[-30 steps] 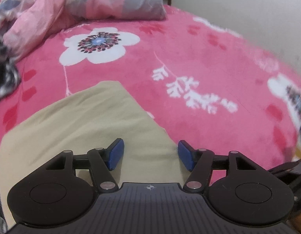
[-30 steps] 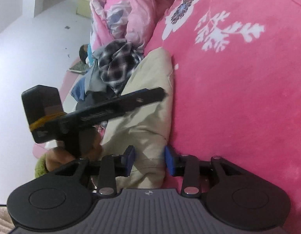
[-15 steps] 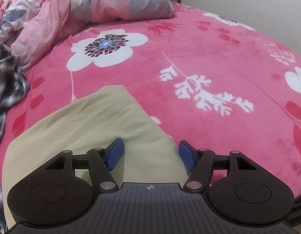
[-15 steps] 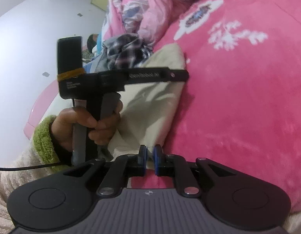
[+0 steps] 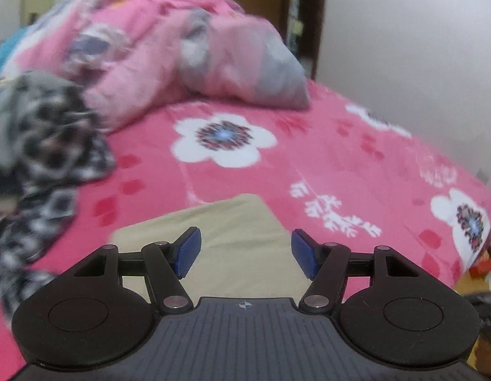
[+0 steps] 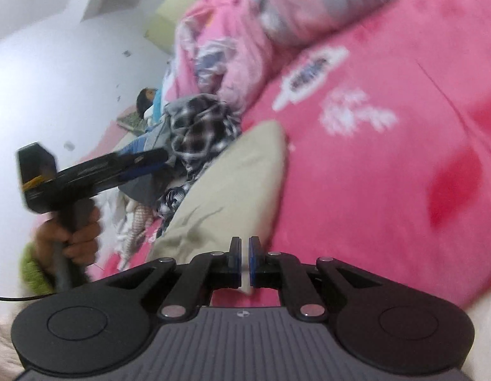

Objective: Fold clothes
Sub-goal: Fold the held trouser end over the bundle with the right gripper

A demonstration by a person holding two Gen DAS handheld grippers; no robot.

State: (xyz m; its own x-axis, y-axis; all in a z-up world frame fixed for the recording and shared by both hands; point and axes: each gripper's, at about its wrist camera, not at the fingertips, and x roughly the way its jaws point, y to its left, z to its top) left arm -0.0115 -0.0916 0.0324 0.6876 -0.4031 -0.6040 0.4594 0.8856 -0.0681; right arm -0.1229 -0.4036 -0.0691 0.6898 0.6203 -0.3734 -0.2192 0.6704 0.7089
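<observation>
A beige garment (image 5: 239, 222) lies folded on the pink flowered blanket (image 5: 356, 165). My left gripper (image 5: 245, 252) hovers open above the garment's near part, with nothing between its blue pads. In the right wrist view the same beige garment (image 6: 232, 184) stretches away from me, and my right gripper (image 6: 244, 260) is shut on its near edge; a thin fold of cloth shows between the pads as the jaws close the last bit. The left gripper (image 6: 150, 162) appears there too, raised at the left in a hand (image 6: 77, 231) with a green cuff.
A crumpled black-and-white plaid shirt (image 5: 45, 146) lies left of the beige garment, also seen as the plaid shirt (image 6: 201, 130) beyond it. A bunched pink duvet (image 5: 150, 57) fills the bed's far end. A white wall runs along the right, and the bed edge (image 5: 487, 222) drops off at the right.
My right gripper has shut on the beige garment's edge and lifted a little. The left gripper rose and pulled back from the garment, still open, so more of the bed shows.
</observation>
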